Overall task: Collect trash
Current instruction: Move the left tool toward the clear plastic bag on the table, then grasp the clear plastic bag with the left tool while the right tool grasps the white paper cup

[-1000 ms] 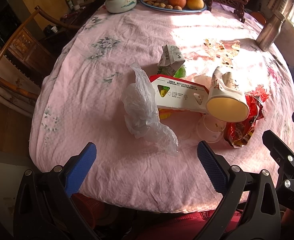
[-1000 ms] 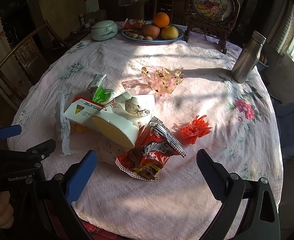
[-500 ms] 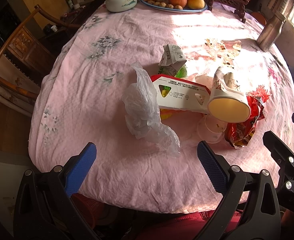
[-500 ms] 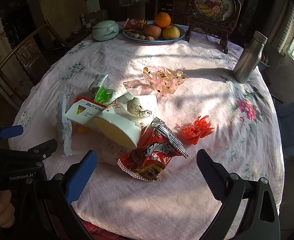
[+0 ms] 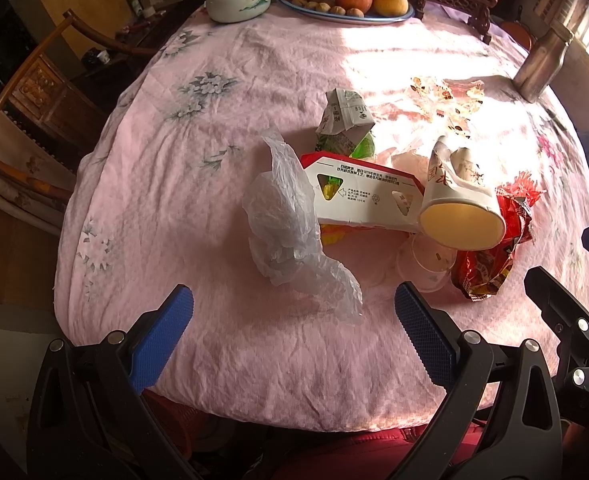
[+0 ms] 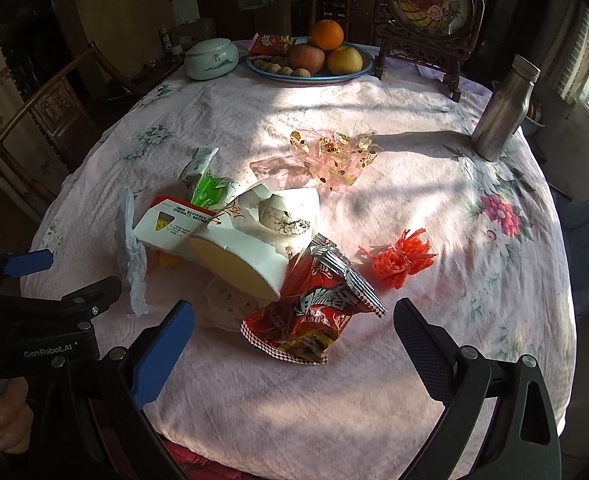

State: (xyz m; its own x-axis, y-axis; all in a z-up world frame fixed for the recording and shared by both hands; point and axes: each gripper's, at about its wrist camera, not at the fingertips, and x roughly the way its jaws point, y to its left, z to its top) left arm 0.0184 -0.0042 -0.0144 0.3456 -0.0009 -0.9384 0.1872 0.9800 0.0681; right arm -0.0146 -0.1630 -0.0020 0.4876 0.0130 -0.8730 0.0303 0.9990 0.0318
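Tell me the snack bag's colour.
Red, with a checkered edge; the snack bag shows best in the right wrist view.

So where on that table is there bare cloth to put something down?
Bare cloth runs between the fruit plate and the gold wrapper. More lies left of the plastic bag. The middle is crowded around the paper cup and snack bag.

A heap of rubbish lies mid-table on the pink floral tablecloth (image 6: 374,380). The crumpled clear plastic bag (image 5: 294,236) sits leftmost, touching the white cardboard box (image 5: 364,204). The torn white paper bowl (image 6: 250,256) leans on the box's right end, over a clear plastic lid (image 6: 228,306). The red foil snack packet (image 6: 314,316) lies right of the bowl; the green-and-white carton (image 5: 344,128) lies behind the box.
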